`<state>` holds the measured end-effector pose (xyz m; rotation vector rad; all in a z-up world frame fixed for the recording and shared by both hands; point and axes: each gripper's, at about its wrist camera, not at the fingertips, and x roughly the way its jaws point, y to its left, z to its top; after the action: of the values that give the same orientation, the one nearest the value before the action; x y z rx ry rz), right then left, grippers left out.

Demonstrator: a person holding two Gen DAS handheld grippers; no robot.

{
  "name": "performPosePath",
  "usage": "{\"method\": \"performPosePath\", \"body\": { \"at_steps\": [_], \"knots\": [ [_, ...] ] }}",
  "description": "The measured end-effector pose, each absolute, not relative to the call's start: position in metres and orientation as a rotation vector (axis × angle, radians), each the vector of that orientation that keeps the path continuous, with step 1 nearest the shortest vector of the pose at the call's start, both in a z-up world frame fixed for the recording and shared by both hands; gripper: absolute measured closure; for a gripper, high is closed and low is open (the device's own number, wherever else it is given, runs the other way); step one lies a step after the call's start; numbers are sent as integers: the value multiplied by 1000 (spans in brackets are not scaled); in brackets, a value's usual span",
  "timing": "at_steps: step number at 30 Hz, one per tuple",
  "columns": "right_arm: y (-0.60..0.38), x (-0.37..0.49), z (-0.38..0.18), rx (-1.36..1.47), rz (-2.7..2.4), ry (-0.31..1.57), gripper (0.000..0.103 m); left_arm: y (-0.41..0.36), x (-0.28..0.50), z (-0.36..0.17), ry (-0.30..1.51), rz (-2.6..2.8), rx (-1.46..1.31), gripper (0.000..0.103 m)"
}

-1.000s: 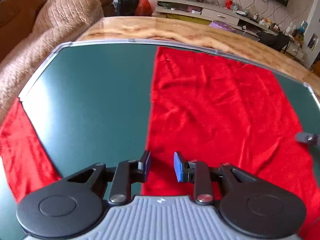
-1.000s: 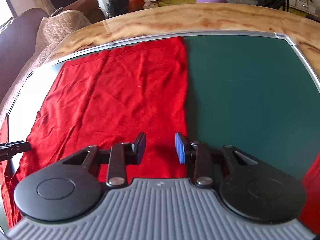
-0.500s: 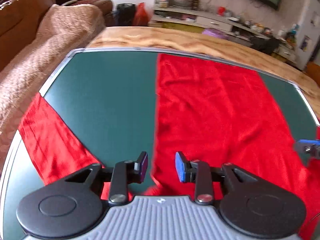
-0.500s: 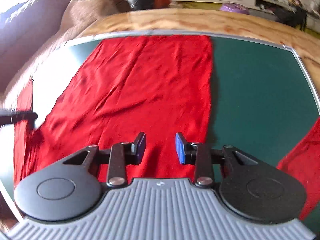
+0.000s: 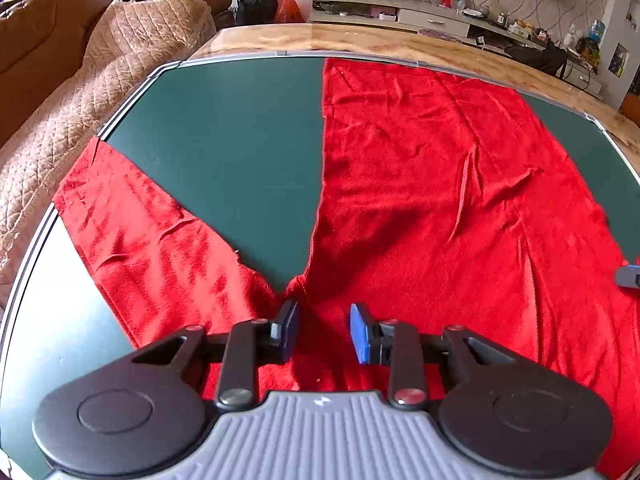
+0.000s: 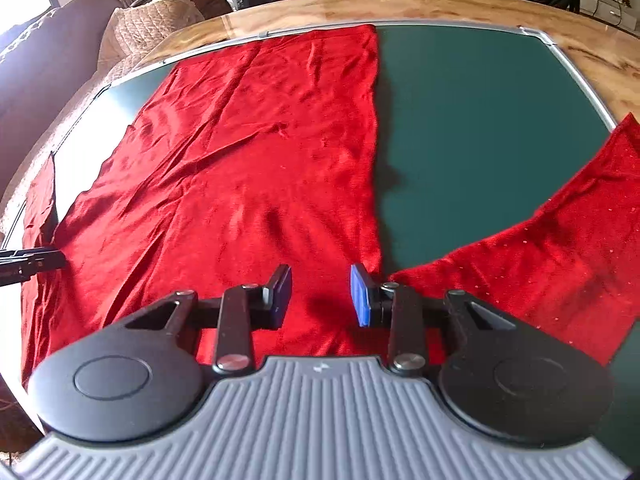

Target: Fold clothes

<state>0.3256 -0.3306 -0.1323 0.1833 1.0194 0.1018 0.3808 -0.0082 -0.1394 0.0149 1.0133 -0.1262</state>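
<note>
A red long-sleeved garment (image 5: 440,184) lies spread flat on the dark green mat (image 5: 240,152), its body running away from me. Its left sleeve (image 5: 144,232) angles out toward the mat's left edge. My left gripper (image 5: 324,330) hovers open over the left armpit area, nothing between its fingers. In the right wrist view the same garment (image 6: 256,168) fills the left half and its right sleeve (image 6: 540,244) angles out to the right. My right gripper (image 6: 320,294) is open above the body's right edge near the armpit. The other gripper's tip (image 6: 28,262) shows at the far left.
The mat (image 6: 480,128) has a metal rim and rests on a wooden table (image 5: 360,40). A sofa with a beige quilted cover (image 5: 100,80) stands close to the left. A TV shelf (image 5: 400,8) with clutter lines the back wall.
Both grippers have drawn back toward the near end of the garment, so both sleeves have come into view. Their jaws stay open and the cloth has not moved.
</note>
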Motion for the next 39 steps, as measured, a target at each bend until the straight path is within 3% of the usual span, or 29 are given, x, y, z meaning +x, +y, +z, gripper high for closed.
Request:
{"method": "performPosePath", "body": {
  "at_steps": [10, 20, 28, 32, 39],
  "knots": [
    [-316, 358, -117, 205, 92, 950, 65, -41, 412, -125, 981, -170, -19, 56],
    [-274, 434, -134, 6, 112, 986, 65, -64, 451, -149, 1005, -102, 88, 56],
    [-278, 436, -131, 40, 159, 983, 59, -64, 434, -143, 983, -121, 81, 41],
    [-280, 437, -130, 57, 182, 981, 59, -69, 424, -138, 967, -144, 79, 49],
    [-242, 459, -139, -38, 248, 1015, 59, -80, 406, -130, 946, -190, 80, 49]
  ]
}}
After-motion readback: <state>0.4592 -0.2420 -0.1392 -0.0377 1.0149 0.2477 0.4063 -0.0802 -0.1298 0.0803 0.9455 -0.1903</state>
